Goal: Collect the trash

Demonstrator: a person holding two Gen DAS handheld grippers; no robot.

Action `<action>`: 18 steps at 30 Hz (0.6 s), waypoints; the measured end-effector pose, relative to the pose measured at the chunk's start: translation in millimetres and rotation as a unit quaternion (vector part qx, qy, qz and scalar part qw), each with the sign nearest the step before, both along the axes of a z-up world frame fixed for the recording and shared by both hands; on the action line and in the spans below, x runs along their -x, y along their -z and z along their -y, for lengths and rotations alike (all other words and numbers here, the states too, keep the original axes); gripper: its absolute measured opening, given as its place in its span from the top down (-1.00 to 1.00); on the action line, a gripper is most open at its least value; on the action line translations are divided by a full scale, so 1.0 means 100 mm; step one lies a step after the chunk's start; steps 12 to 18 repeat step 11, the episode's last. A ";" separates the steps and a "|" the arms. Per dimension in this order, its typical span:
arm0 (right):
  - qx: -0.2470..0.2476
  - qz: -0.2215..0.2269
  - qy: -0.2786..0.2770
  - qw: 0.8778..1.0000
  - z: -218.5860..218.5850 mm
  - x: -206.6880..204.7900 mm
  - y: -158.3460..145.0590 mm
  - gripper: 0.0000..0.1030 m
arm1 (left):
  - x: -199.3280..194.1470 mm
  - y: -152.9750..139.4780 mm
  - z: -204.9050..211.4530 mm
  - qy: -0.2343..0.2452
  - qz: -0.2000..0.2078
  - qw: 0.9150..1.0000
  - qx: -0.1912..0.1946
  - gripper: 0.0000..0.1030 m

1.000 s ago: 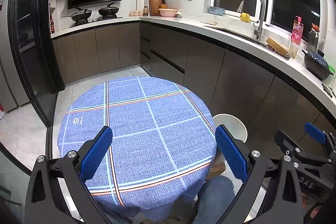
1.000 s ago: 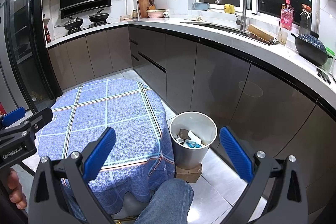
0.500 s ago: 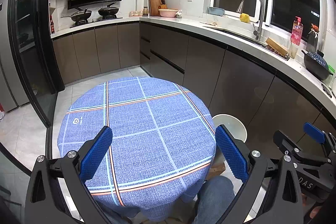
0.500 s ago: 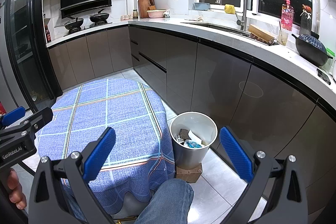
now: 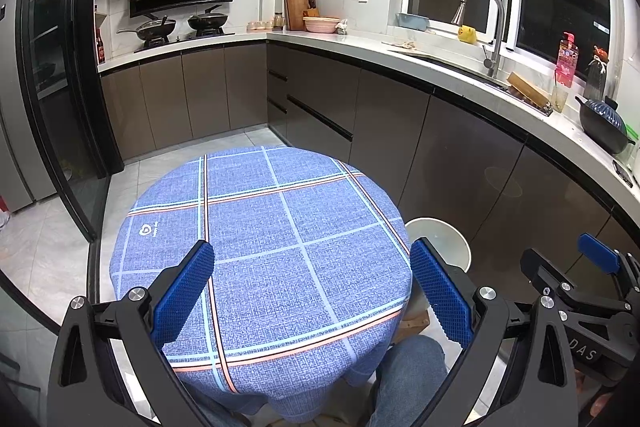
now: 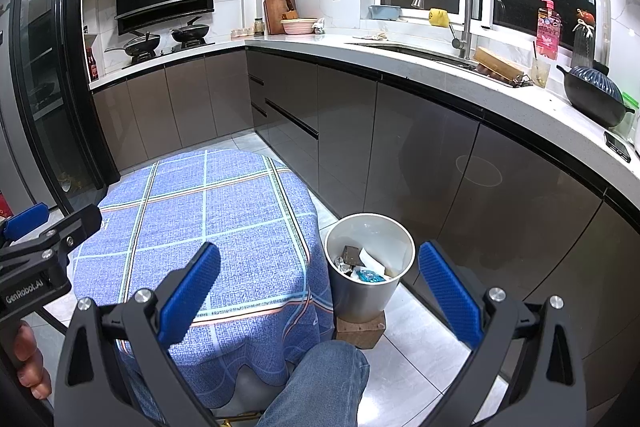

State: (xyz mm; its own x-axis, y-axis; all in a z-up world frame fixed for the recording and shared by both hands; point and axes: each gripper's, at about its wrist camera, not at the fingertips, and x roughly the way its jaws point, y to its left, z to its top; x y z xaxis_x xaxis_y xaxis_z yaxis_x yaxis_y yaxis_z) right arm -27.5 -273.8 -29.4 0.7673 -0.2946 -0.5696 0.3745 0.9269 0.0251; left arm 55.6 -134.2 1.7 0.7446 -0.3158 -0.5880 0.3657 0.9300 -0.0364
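A round table with a blue checked cloth (image 5: 264, 239) stands in front of me, with nothing on it; it also shows in the right wrist view (image 6: 208, 227). A white trash bin (image 6: 370, 283) stands on a wooden block to the table's right and holds several pieces of trash (image 6: 362, 267); its rim shows in the left wrist view (image 5: 438, 237). My left gripper (image 5: 312, 291) is open and empty above the table's near edge. My right gripper (image 6: 320, 291) is open and empty, above the gap between table and bin.
Dark kitchen cabinets (image 6: 420, 155) with a white countertop (image 5: 440, 67) run along the back and right. A sink with a tap (image 6: 444, 11), a black pot (image 6: 596, 95) and two pans (image 5: 176, 25) stand on it. My knee (image 6: 320, 383) is below the table.
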 end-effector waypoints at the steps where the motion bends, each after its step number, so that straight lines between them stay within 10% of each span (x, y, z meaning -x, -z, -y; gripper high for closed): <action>1: 0.000 0.000 0.000 1.000 0.00 0.00 0.00 -0.94 | 0.00 0.00 0.00 -0.001 0.000 1.000 0.000 -0.84; 18: 0.000 0.000 0.000 1.000 0.00 0.00 0.00 -0.94 | 0.01 -0.01 0.04 -0.001 0.002 1.000 0.000 -0.84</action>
